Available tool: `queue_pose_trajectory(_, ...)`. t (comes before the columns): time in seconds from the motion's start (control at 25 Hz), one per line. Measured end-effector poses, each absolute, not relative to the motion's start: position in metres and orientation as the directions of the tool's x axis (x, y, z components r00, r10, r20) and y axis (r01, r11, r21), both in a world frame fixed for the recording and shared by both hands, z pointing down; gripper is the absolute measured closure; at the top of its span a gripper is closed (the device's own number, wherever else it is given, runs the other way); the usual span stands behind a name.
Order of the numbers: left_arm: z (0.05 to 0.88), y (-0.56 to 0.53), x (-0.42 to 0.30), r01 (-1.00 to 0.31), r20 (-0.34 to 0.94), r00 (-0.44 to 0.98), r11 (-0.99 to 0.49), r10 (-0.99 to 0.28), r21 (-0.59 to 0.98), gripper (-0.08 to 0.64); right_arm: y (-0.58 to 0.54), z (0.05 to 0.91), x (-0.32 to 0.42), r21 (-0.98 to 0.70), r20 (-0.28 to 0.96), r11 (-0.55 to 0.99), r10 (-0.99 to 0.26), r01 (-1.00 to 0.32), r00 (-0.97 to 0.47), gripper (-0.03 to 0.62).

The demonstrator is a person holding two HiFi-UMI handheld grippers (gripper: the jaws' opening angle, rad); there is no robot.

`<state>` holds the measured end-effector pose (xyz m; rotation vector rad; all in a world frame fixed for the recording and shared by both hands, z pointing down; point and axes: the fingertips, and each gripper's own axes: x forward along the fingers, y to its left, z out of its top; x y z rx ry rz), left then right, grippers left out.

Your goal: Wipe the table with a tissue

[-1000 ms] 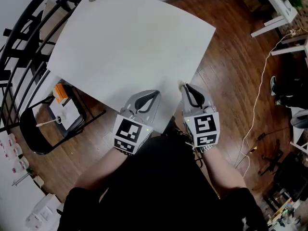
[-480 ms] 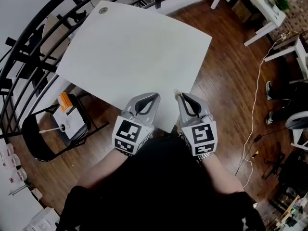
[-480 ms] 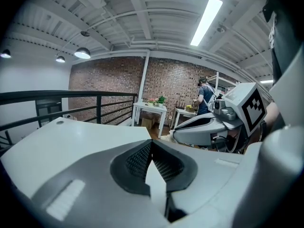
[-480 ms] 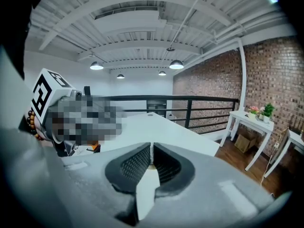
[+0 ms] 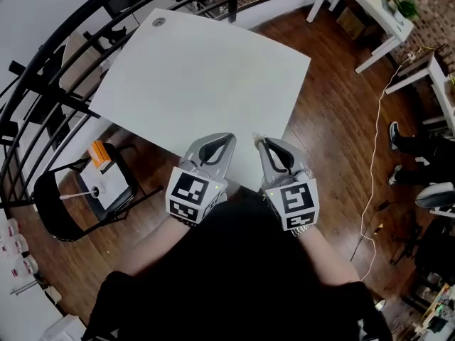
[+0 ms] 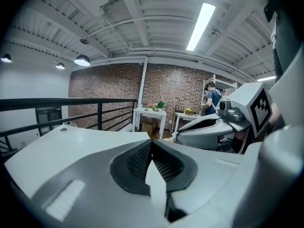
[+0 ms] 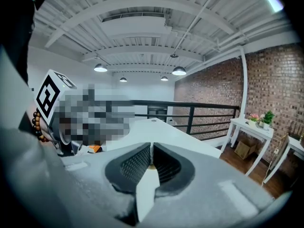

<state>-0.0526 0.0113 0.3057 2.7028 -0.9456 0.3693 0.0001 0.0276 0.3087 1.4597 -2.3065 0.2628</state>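
Note:
The white table (image 5: 199, 77) fills the middle of the head view. Both grippers hover side by side over its near edge, pointing away from me. My left gripper (image 5: 229, 138) is shut, and I see nothing between its jaws (image 6: 151, 142). My right gripper (image 5: 260, 142) is shut too. A small white scrap of tissue (image 5: 256, 137) sticks out at its tip. In the right gripper view the jaws meet (image 7: 151, 146) with only a thin pale sliver between them. The right gripper (image 6: 176, 136) also shows at the right of the left gripper view.
A black railing (image 5: 43, 84) curves round the table's left and far sides. A black chair (image 5: 78, 204) with papers and an orange object stands at the left. White side tables (image 5: 377, 13) stand at the far right. A cable (image 5: 377, 155) trails over the wood floor.
Both grippers stay shut at the table's near edge. The right one has drifted slightly left, towards the left one. The head view has shifted a little.

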Motion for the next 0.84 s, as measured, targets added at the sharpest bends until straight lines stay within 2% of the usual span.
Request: queue_pose_trajectory(0.84, 0.298, 0.033, -0.061, -0.609, 0.295, 0.778, -0.782, -0.555, 0.134, 0.545, 0.052, 0.297, -0.014, 0.068, 0.392, 0.409, -0.85, -0.91, -0.352, 0.583)
